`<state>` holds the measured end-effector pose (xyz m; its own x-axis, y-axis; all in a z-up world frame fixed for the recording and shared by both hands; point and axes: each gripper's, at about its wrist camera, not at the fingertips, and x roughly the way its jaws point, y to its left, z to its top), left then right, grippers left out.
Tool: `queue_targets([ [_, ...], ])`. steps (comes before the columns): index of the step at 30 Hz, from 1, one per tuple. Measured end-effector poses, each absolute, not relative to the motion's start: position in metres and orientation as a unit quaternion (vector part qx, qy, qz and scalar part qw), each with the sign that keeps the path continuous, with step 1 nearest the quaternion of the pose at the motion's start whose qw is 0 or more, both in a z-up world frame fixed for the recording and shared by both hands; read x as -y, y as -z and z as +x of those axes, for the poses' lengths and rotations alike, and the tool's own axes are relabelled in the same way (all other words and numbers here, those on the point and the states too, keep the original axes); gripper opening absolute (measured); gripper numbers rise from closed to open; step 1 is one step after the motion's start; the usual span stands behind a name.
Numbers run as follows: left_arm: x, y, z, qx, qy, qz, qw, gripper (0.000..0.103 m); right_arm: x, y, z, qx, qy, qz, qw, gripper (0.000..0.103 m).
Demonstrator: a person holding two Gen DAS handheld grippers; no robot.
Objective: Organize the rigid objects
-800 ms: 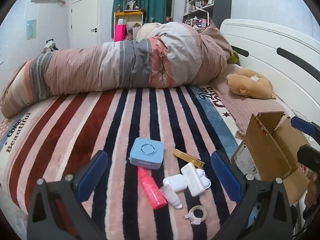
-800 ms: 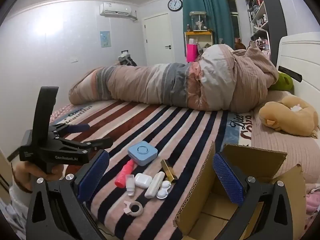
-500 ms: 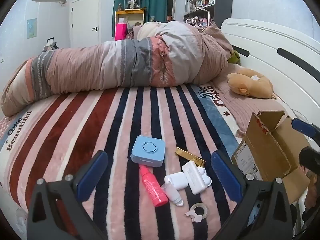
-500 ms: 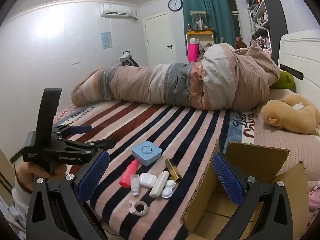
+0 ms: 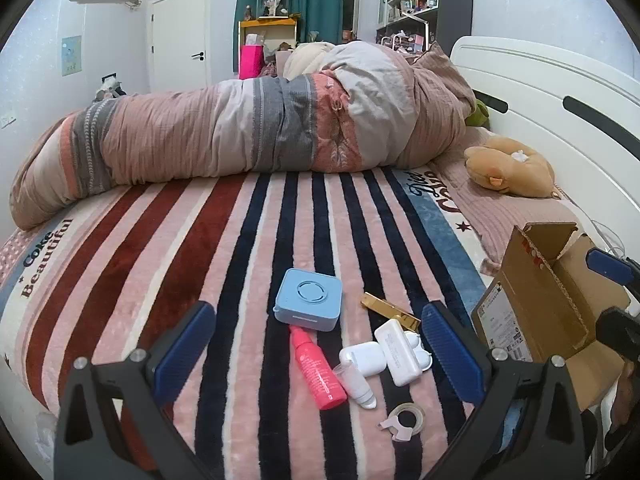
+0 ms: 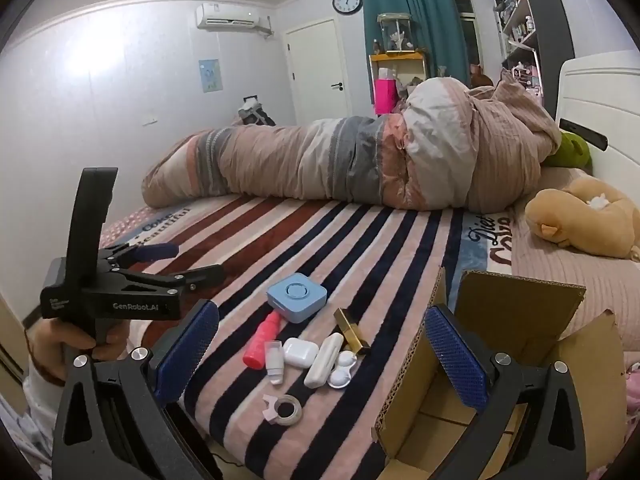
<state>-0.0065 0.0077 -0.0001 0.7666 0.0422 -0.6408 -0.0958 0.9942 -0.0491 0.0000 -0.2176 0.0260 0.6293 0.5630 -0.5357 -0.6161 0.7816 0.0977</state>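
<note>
Small items lie on the striped blanket near the bed's front edge: a blue square box [image 5: 309, 305] [image 6: 296, 297], a pink bottle [image 5: 318, 368] [image 6: 262, 343], a clear tube [image 5: 357, 384], a white earbud case [image 5: 362, 359] [image 6: 300, 352], a long white case [image 5: 398, 352] [image 6: 324, 360], a contact lens case [image 6: 342, 374], a gold bar [image 5: 390, 311] [image 6: 352, 334] and a tape roll [image 5: 406, 420] [image 6: 286, 410]. An open cardboard box [image 5: 548, 300] [image 6: 500, 360] stands to their right. My left gripper [image 5: 320, 356] is open and empty, just short of the items. My right gripper [image 6: 320, 354] is open and empty, beside the box.
A rolled quilt [image 5: 248, 128] lies across the far side of the bed. A tan plush toy [image 5: 508, 166] rests by the white headboard [image 5: 560, 92]. The left gripper body [image 6: 120, 288] shows at the left of the right wrist view.
Both grippers have drifted slightly; the items and the box sit a little differently in each view. Nothing was taken hold of or moved.
</note>
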Motion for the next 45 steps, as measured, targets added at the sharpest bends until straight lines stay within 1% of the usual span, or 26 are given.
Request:
queue_targets([
  [45,-0.0048,-0.0023,-0.0103,-0.334,-0.037,-0.035,0.941,0.103,0.2211,-0.0192,0.001,-0.298,-0.32,-0.036,0.899,0.103],
])
